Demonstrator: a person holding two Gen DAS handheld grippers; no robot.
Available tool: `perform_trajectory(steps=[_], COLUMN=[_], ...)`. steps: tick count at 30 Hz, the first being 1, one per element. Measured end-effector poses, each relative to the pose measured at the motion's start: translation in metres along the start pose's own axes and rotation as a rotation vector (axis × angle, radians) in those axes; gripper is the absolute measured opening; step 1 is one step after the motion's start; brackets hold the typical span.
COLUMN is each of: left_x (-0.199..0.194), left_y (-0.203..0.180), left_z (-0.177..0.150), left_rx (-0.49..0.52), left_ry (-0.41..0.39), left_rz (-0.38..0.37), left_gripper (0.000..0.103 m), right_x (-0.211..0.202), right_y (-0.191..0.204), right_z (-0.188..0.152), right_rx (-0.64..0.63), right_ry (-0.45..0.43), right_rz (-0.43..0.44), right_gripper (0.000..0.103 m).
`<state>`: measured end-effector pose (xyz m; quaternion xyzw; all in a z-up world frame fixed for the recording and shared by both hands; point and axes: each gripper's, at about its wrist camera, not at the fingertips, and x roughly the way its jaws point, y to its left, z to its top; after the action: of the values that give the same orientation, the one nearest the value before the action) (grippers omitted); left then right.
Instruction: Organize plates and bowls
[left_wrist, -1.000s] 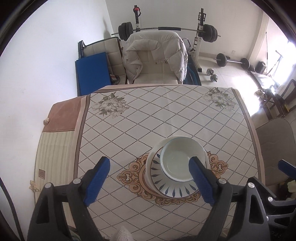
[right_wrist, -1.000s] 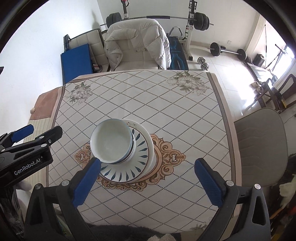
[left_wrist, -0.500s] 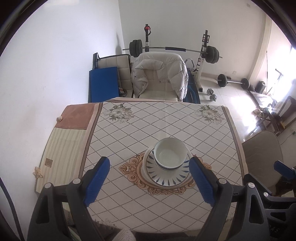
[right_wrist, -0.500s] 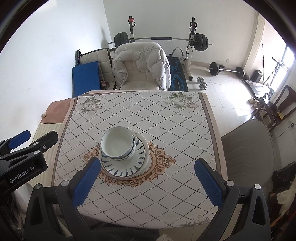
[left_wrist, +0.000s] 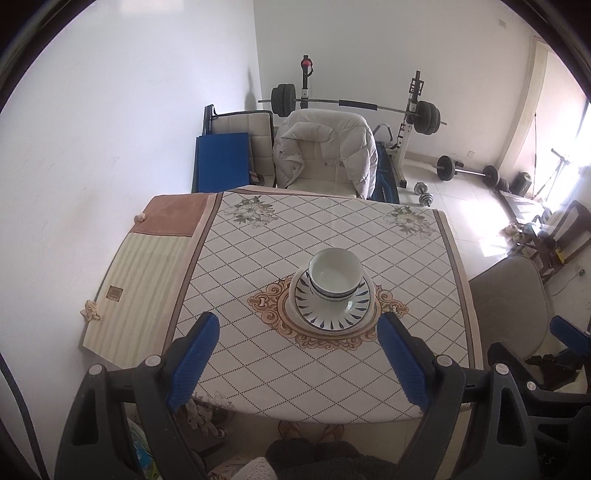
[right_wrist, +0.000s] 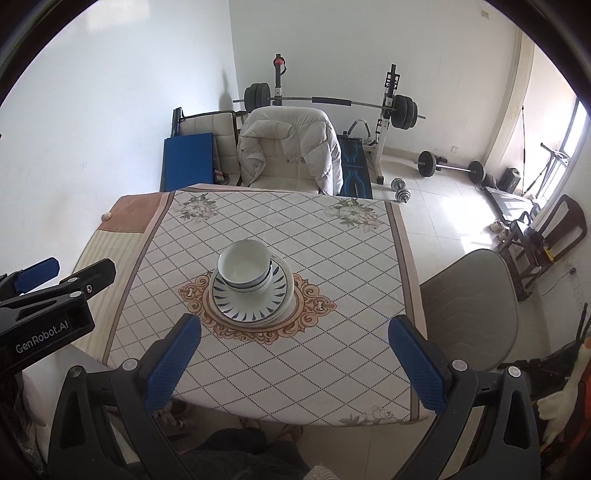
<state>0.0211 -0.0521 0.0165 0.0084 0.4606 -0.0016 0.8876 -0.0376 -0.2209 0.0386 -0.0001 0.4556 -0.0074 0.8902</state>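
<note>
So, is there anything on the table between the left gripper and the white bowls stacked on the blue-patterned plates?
Nothing visible. Only bare diamond-patterned tablecloth lies between the open left gripper and the stacked white bowls on the blue-patterned plates.

Bare tablecloth (left_wrist: 258, 369) all around the central stacked dishes (left_wrist: 334, 291)

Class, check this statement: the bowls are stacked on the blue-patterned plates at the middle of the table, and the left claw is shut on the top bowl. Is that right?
Not quite. The bowls do sit stacked on the blue-patterned plates mid-table, but the left claw is open and holds nothing, well clear of the stack. The left wrist view shows this.
</note>
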Motion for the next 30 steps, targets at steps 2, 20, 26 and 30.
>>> perform_trajectory(steps=[2, 20, 26, 30], left_x=[-0.007, -0.04, -0.045, -0.046], left_y=[0.002, 0.024, 0.029, 0.031], left_z=[-0.004, -0.022, -0.023, -0.026], left_rx=[0.004, 0.0, -0.009, -0.009], left_ry=[-0.003, -0.048, -0.067, -0.068], left_rz=[0.0, -0.016, -0.021, -0.034], left_gripper=[0.088, 0.088, 0.088, 0.101], right_x=[-0.008, -0.056, -0.062, -0.066], right_y=[0.001, 0.016, 0.021, 0.022], right_z=[-0.004, -0.012, -0.015, -0.016], right_rx=[0.007, 0.055, 0.062, 0.069], right_ry=[0.004, -0.064, -0.066, -0.069], right_rz=[0.002, -0.049, -0.059, -0.071], right_gripper=[0.103, 0.103, 0.103, 0.103])
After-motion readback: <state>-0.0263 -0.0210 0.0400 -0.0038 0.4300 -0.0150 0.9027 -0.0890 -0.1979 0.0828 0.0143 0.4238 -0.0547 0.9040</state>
